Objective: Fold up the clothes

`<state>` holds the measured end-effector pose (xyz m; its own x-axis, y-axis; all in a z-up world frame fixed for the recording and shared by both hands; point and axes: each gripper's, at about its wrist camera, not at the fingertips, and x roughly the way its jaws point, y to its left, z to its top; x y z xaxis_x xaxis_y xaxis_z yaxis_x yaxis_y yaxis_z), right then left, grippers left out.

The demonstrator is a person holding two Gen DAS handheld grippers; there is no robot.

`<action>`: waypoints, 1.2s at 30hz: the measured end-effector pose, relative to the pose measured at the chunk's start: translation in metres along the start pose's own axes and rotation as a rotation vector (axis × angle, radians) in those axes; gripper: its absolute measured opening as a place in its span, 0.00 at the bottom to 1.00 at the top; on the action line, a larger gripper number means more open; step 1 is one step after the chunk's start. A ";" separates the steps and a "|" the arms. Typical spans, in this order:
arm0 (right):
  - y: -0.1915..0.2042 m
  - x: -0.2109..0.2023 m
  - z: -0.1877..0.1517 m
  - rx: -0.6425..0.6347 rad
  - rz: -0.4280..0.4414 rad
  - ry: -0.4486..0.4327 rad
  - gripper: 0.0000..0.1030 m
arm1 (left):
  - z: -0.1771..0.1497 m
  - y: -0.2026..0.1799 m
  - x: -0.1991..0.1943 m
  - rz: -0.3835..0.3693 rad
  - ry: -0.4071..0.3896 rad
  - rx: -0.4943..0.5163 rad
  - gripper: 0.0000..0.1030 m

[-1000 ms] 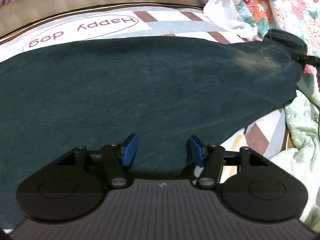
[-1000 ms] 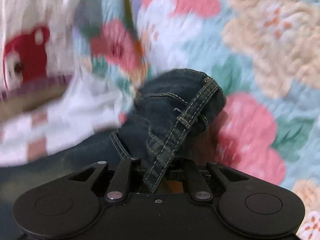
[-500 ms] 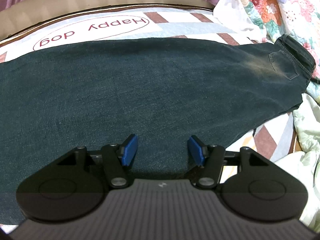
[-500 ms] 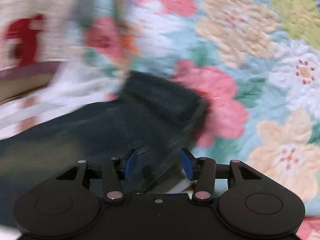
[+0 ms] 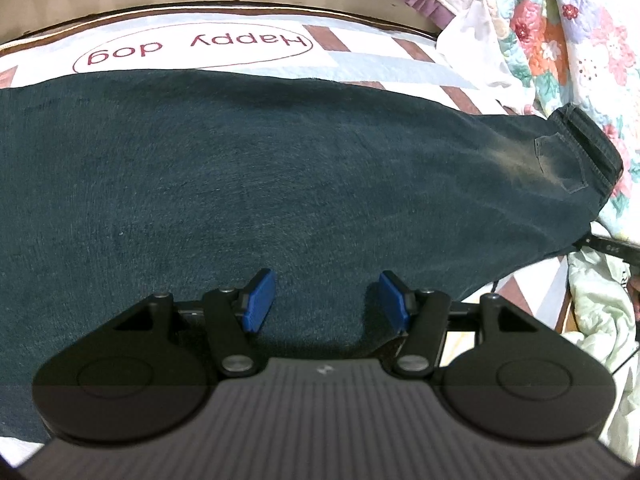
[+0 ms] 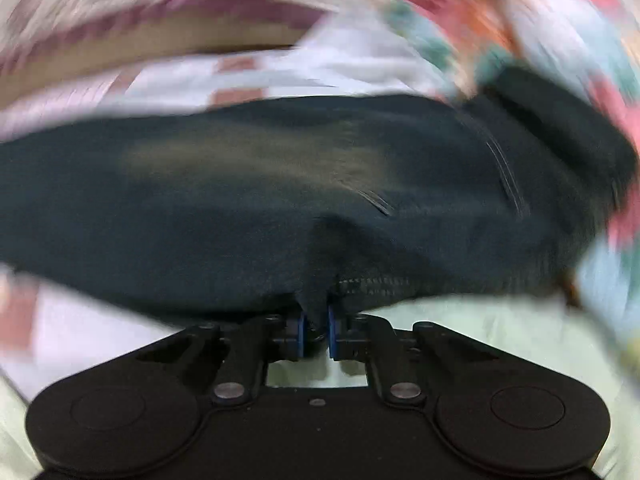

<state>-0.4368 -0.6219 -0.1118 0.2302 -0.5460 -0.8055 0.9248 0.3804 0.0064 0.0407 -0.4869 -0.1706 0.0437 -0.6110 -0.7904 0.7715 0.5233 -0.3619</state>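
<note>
Left gripper (image 5: 326, 300) hovers, blue pads spread wide, over flat dark denim jeans (image 5: 280, 184); right gripper (image 6: 316, 330) pinches a puckered fold of the hem edge.

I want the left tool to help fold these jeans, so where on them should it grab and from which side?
Probably the near long edge of the jeans, just right of the open left tool. The denim lies flat on the bedsheet, so only an edge gives a lip to pinch; come in low from the near side. The right tool is already shut on that near edge toward the waistband.
</note>
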 end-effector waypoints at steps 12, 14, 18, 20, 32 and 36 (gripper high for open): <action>-0.007 -0.026 -0.009 0.154 0.003 0.053 0.14 | 0.001 0.004 -0.002 -0.007 -0.004 -0.028 0.56; -0.003 -0.033 -0.006 0.130 -0.013 0.067 0.16 | 0.001 0.004 -0.002 -0.007 -0.003 -0.027 0.56; 0.014 -0.060 0.007 0.061 -0.003 -0.067 0.22 | 0.001 0.004 -0.003 -0.002 -0.003 -0.026 0.56; 0.018 -0.056 0.013 0.033 -0.003 -0.098 0.22 | 0.000 0.005 -0.005 0.005 -0.007 -0.028 0.56; 0.014 0.010 0.013 0.066 -0.071 0.008 0.21 | -0.015 0.065 -0.084 0.190 -0.088 -0.191 0.58; 0.019 0.013 0.017 0.051 -0.095 0.035 0.22 | -0.032 0.111 -0.109 0.178 -0.119 -0.367 0.59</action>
<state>-0.4108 -0.6347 -0.1117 0.1308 -0.5508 -0.8243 0.9564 0.2890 -0.0413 0.1013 -0.3427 -0.1403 0.2453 -0.5455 -0.8014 0.4689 0.7903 -0.3943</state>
